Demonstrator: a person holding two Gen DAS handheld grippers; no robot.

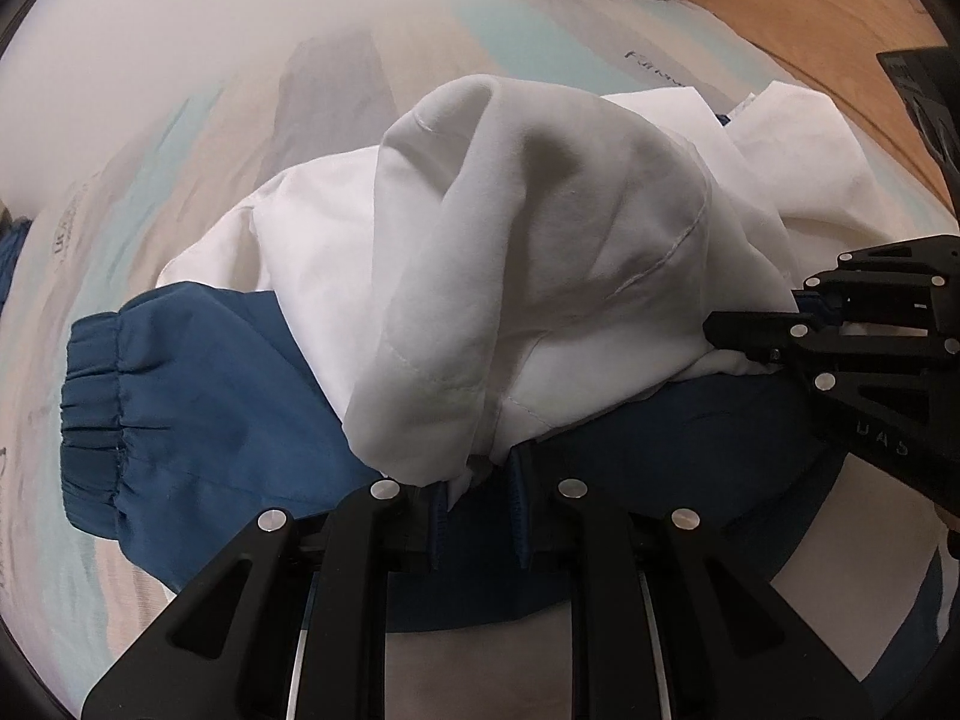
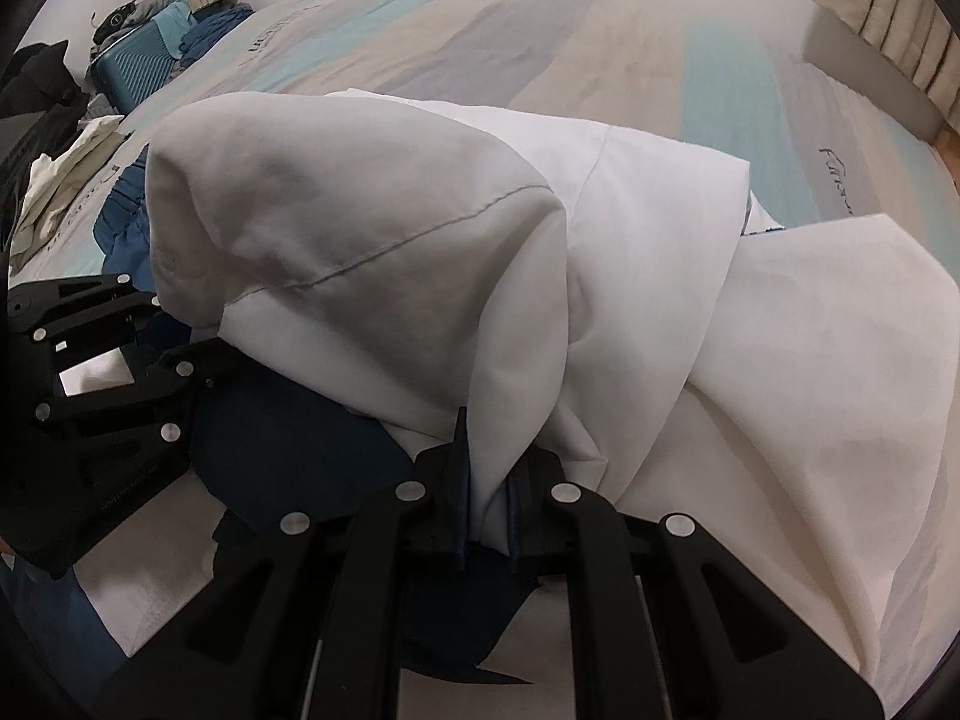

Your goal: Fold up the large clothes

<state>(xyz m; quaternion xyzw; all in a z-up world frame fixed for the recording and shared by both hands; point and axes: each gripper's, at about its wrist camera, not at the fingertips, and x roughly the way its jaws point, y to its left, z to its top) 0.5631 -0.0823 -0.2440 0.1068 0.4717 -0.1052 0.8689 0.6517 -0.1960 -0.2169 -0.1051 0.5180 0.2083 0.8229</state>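
Note:
A white and blue jacket [image 1: 540,252] lies bunched on the bed, its white hood part humped up in the middle. A blue sleeve with an elastic cuff [image 1: 96,414] stretches to the left. My left gripper [image 1: 477,495] is shut on a fold of the white cloth at the garment's near edge. The right gripper [image 1: 744,339] shows at the right of the left wrist view, pinching white cloth too. In the right wrist view the jacket [image 2: 420,252] fills the middle, and my right gripper [image 2: 489,510] is shut on a white fold. The left gripper [image 2: 180,354] sits at the left edge.
The bed cover [image 1: 210,138] has pale beige, grey and teal stripes. A wooden floor [image 1: 810,6] lies beyond the bed's far right. A teal suitcase [image 2: 138,72] and piled clothes [image 2: 54,180] sit at the bed's left end. A curtain hem [image 2: 888,30] hangs at the top right.

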